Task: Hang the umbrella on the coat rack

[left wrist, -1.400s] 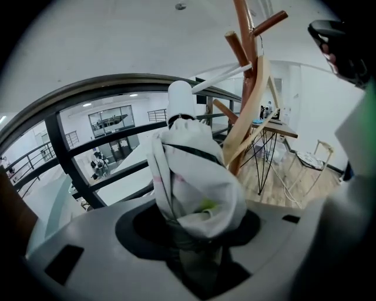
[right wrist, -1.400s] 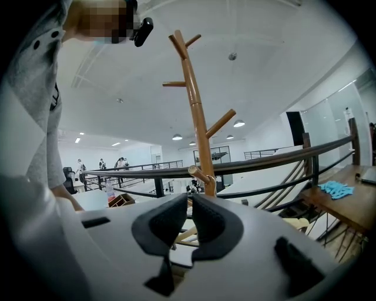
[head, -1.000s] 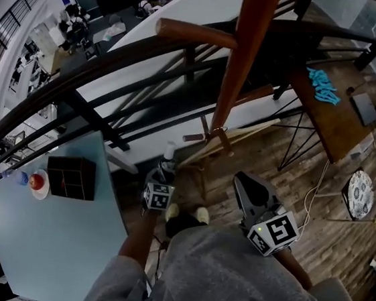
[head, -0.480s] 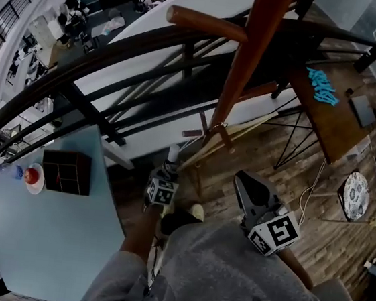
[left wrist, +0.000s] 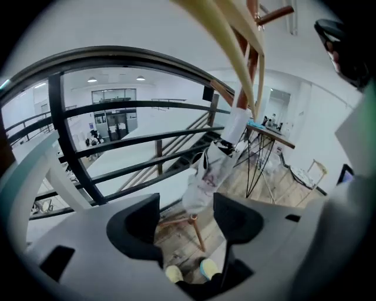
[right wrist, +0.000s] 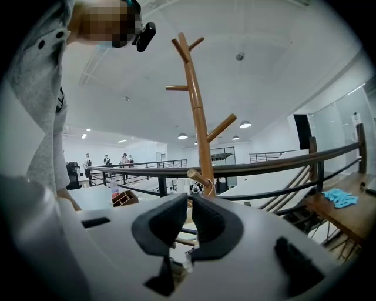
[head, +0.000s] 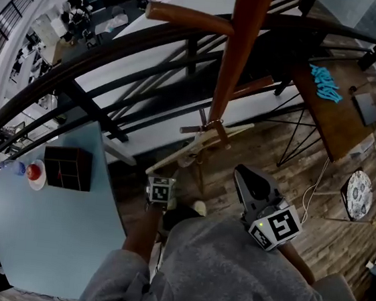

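Observation:
The brown coat rack [head: 242, 48] rises in front of me, and its pole and pegs [right wrist: 197, 111] also show in the right gripper view. A folded white umbrella [left wrist: 210, 170] hangs upright beside the pole, with its pale handle [left wrist: 237, 126] on top. In the head view the umbrella [head: 173, 160] slants down from a low peg. My left gripper [left wrist: 187, 211] has just been opening. Its jaws stand wide below the umbrella's lower end, with neither pad touching the fabric. The left gripper [head: 160, 179] sits just under that end. My right gripper [right wrist: 189, 206] is shut with nothing in it, and in the head view it [head: 242, 176] hovers to the right.
A black railing [head: 103, 69] runs behind the rack. At the left, a light-blue table [head: 50, 232] carries a dark compartment box [head: 68, 168] and an apple on a plate [head: 34, 173]. A wooden desk [head: 327, 115] stands at the right. My shoes [left wrist: 188, 271] are on the plank floor.
The white end of the umbrella was at my left gripper's jaws. Those jaws have opened and the gripper has dropped slightly away from the umbrella. The right gripper has stayed put.

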`<state>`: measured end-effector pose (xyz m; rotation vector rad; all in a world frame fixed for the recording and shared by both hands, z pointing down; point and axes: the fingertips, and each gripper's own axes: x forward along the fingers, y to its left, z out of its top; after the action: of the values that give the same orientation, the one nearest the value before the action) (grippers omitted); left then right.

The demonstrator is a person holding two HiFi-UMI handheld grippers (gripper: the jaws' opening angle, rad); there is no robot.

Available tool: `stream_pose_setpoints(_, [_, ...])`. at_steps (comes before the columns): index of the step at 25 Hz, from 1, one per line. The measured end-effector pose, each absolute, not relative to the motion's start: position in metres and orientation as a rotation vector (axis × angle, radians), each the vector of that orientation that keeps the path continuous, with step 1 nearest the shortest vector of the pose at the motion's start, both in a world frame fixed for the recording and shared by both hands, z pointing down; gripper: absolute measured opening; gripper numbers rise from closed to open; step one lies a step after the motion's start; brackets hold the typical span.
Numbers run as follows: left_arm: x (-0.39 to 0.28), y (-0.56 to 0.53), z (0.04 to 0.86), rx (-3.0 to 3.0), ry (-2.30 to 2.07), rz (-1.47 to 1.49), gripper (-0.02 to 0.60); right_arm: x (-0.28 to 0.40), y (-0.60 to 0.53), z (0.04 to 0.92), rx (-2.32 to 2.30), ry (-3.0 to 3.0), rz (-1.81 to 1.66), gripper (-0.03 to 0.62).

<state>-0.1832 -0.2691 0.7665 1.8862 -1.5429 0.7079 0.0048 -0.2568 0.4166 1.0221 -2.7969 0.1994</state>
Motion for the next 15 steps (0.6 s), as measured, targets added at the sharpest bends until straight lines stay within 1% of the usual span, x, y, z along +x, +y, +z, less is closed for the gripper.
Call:
stream_pose_setpoints(11, [-0.187, -0.251, 0.718, 1.878, -1.666, 0.594, 0.273, 0.006, -0.268, 0.42, 0.994, -2.853, 0.241, 0.04])
stream_pose_setpoints(15, [-0.185, -0.239, 0.684, 1.845, -1.759, 0.463, 0.272, 0.01, -0.271, 0.424, 0.998, -2.858, 0.269, 0.04])
